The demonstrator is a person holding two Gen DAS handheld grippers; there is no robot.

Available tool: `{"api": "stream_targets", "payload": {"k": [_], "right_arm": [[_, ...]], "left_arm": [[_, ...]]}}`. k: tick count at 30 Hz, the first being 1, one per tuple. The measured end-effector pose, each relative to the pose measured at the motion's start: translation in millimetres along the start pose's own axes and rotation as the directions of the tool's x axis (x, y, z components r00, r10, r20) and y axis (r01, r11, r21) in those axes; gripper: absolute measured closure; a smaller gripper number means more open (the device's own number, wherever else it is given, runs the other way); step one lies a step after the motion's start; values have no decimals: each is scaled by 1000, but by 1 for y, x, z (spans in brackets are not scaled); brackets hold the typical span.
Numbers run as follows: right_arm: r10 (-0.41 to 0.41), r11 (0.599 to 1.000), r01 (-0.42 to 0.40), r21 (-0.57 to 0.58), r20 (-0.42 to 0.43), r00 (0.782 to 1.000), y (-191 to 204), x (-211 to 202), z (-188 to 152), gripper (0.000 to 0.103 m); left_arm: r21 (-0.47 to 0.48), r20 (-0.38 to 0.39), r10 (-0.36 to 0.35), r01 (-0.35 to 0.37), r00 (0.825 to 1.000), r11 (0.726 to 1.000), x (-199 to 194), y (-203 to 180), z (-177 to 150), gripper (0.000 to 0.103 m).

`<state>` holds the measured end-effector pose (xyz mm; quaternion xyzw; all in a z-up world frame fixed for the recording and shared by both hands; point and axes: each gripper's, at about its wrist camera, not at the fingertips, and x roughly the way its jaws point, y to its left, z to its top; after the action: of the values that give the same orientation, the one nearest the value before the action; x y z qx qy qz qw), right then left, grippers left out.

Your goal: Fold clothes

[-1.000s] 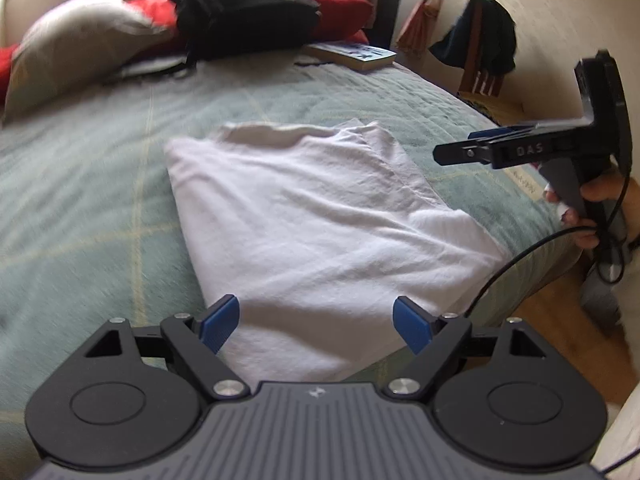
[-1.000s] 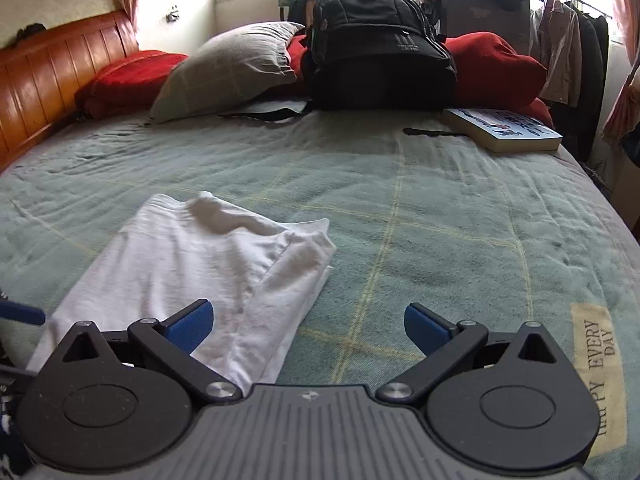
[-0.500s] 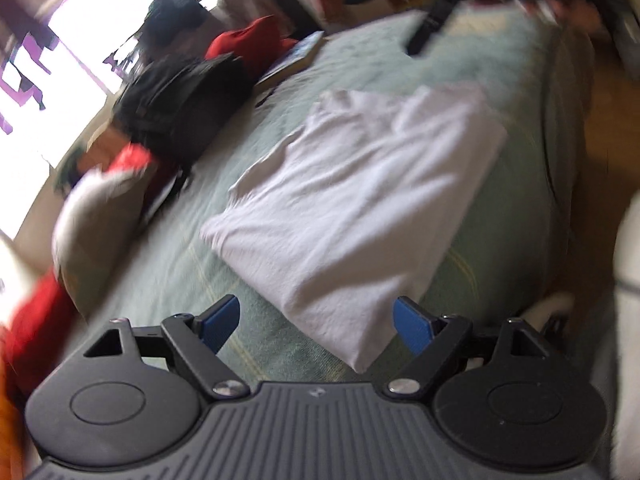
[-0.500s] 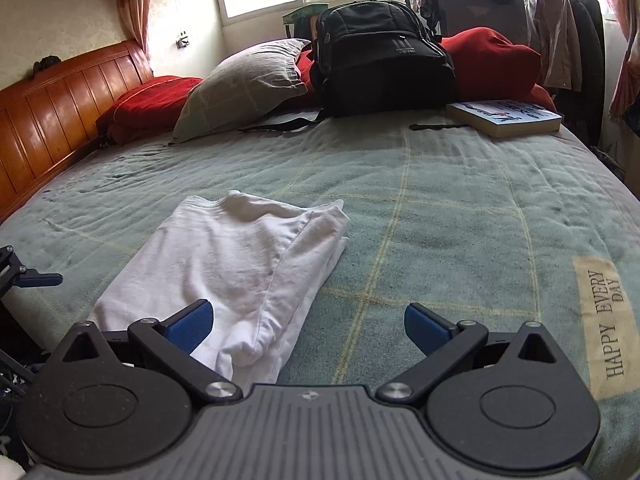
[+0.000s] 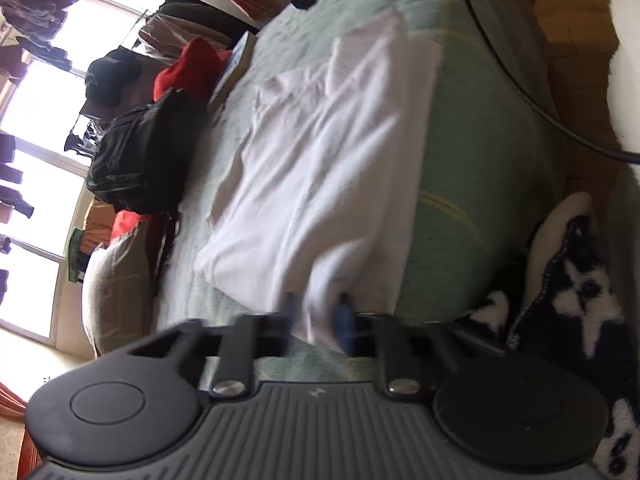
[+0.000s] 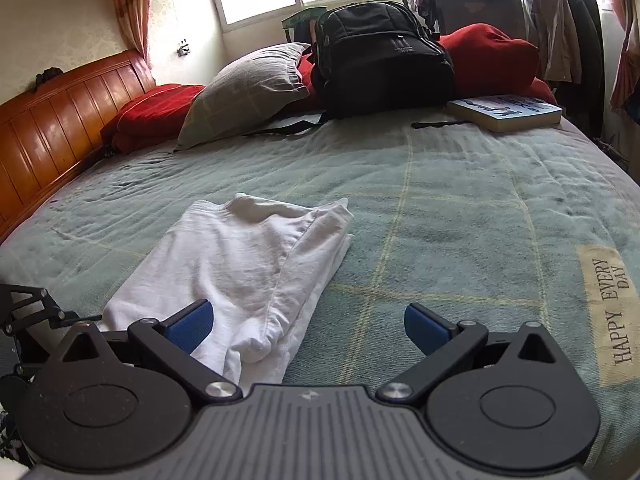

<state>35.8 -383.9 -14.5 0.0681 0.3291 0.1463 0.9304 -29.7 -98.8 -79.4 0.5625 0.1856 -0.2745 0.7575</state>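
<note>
Already folded-looking, soft limp white garment (image 6: 240, 264) on bed (image 6: 440, 208); left claw (image 5: 316, 316) pinching its near corner, right claw (image 6: 308, 326) released; grip edges, it'll sag.

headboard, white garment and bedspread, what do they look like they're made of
Headboard: looks like wood with a glossy orange-brown varnish; it has panel grooves and shiny highlights.
White garment: soft matte fabric, probably cotton knit; it creases loosely and shows stitched seams.
Bedspread: matte green textile with a puckered, likely quilted surface, thin yellow lines and a sewn label.
</note>
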Motion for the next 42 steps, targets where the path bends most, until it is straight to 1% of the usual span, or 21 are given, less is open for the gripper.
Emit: {"api": "stream_targets", "payload": {"k": [3, 5, 7, 10, 13, 15, 17, 18, 19, 20, 22, 24, 27, 30, 33, 34, 36, 37, 38, 40, 42], "right_arm": [[9, 1000, -9, 3, -2, 1000, 1, 1, 0, 0], [15, 1000, -15, 4, -3, 1000, 2, 1, 1, 0], [28, 1000, -28, 8, -4, 1000, 2, 0, 1, 0], [41, 999, -41, -7, -4, 999, 6, 0, 1, 0], [49, 998, -49, -32, -3, 999, 11, 0, 3, 0], [73, 994, -72, -84, 19, 997, 19, -2, 4, 0], [113, 982, -104, -156, 45, 993, 31, -4, 4, 7], [143, 971, -132, -199, 44, 989, 38, -2, 4, 17], [170, 959, -157, -237, 35, 985, 45, 3, 4, 25], [188, 946, -176, -270, 17, 982, 53, 10, 3, 28], [205, 921, -200, -334, -23, 979, 67, 26, 1, 36], [168, 899, -181, -398, -68, 984, 77, 41, -10, 39], [107, 881, -153, -448, -126, 986, 68, 52, -36, 39], [124, 895, -152, -418, -94, 988, 49, 40, -55, 39], [145, 911, -169, -376, -91, 985, 41, 29, -45, 33], [161, 914, -181, -362, -86, 983, 39, 27, -39, 28], [185, 921, -185, -342, -32, 982, 35, 28, -17, 16], [198, 921, -188, -341, -5, 980, 35, 31, -6, 10], [210, 921, -190, -340, 21, 977, 35, 35, 5, 9], [237, 914, -209, -347, 40, 971, 36, 52, 23, 5], [254, 914, -236, -330, 11, 967, 33, 76, 34, 5]], "left_arm": [[-30, 10, -19, 19, 1000, 999, -4, 8, -6, 99], [-94, 21, -41, 43, 999, 995, -6, 16, -12, 99], [-166, 46, -85, 92, 995, 982, -12, 27, -17, 99], [-269, 88, -148, 167, 985, 949, -21, 43, -26, 97], [-364, 138, -204, 241, 969, 899, -30, 58, -34, 90], [-424, 173, -238, 291, 956, 858, -36, 69, -40, 89], [-510, 208, -226, 302, 952, 805, -41, 89, -47, 89], [-554, 223, -210, 301, 952, 777, -43, 100, -50, 89], [-588, 238, -191, 298, 952, 752, -41, 109, -50, 82], [-617, 251, -171, 293, 953, 730, -36, 117, -49, 73], [-642, 277, -164, 309, 947, 702, -19, 124, -42, 62], [-653, 303, -171, 335, 938, 680, 1, 126, -35, 60], [-638, 275, -240, 363, 931, 679, 32, 109, -33, 59], [-646, 219, -298, 366, 929, 670, 49, 88, -44, 55], [-663, 233, -302, 378, 925, 647, 43, 97, -50, 52], [-661, 239, -291, 375, 926, 650, 41, 106, -48, 50], [-663, 270, -243, 363, 932, 655, 42, 120, -39, 39], [-666, 287, -219, 359, 933, 654, 44, 127, -35, 28], [-670, 307, -206, 365, 929, 646, 49, 134, -30, 27], [-683, 348, -212, 402, 913, 610, 69, 142, -22, 27], [-704, 351, -232, 419, 907, 574, 93, 144, -21, 27]]}}
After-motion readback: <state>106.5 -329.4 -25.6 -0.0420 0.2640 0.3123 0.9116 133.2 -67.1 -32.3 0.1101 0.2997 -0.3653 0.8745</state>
